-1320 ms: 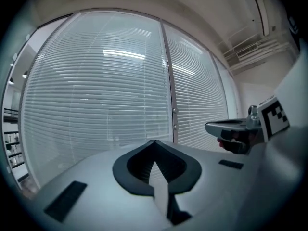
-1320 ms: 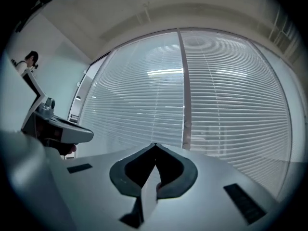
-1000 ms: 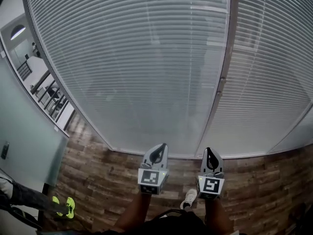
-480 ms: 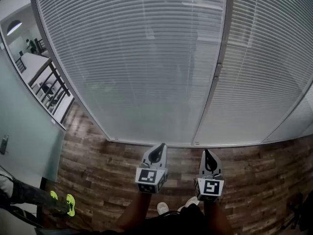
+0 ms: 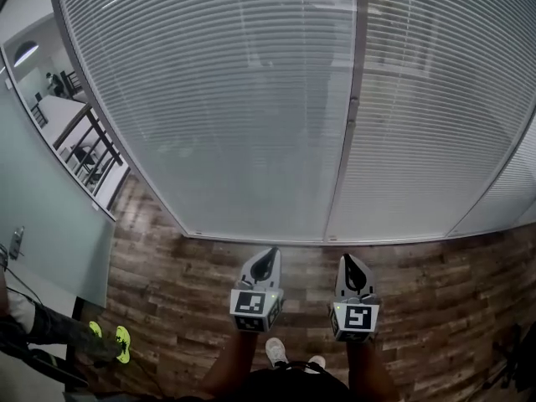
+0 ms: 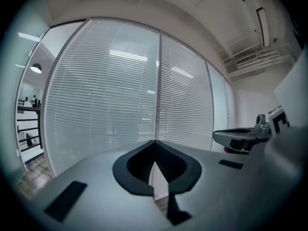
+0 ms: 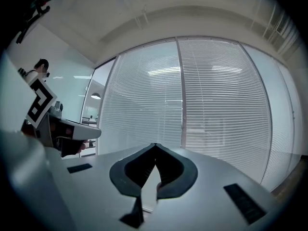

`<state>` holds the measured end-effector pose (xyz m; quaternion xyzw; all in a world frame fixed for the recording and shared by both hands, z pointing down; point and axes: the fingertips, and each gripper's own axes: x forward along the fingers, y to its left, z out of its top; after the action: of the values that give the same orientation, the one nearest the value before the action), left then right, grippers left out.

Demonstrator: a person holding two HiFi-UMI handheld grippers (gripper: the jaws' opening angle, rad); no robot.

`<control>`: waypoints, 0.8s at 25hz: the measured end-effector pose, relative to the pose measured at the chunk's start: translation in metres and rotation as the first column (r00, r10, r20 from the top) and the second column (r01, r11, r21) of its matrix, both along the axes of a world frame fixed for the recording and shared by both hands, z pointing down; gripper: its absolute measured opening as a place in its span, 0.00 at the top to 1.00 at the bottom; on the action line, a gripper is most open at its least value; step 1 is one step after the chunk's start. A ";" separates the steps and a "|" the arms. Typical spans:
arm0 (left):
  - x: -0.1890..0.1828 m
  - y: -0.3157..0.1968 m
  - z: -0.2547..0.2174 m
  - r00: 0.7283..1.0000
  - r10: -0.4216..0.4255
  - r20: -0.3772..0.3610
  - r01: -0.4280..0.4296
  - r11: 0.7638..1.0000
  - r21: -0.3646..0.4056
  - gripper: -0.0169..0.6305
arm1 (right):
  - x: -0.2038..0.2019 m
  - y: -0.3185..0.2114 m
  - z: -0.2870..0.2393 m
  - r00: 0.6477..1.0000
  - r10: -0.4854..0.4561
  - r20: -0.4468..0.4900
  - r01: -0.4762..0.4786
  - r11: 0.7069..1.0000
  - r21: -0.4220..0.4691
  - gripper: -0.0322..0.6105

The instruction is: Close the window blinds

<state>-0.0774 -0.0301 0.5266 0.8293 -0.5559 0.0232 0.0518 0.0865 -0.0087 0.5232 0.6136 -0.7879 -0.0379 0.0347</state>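
**Office window wall with blinds down, two empty tools held before it**

Pale horizontal blinds covered the tall glass panels ahead of us and hung down to just above the wooden floor. An upright frame post split the panels in two. Dim shapes showed faintly through the slats.

We held our left tool and our right tool side by side, low in the head view. Both pointed towards the blinds and were well apart from them. In each tool's own view the two jaws met at their tips with nothing between them, so neither tool had hold of anything. Our white shoes showed on the floor below the tools.
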 end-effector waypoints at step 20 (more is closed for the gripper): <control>0.023 0.083 -0.043 0.999 0.002 0.034 -0.003 0.999 0.037 0.98 | 0.020 0.084 -0.038 0.999 -0.048 0.016 0.047 0.997 0.065 0.95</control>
<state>-0.0547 0.0529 0.4835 0.8304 -0.5559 0.0270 0.0271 0.1066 0.0753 0.4852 0.5959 -0.8009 -0.0590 0.0071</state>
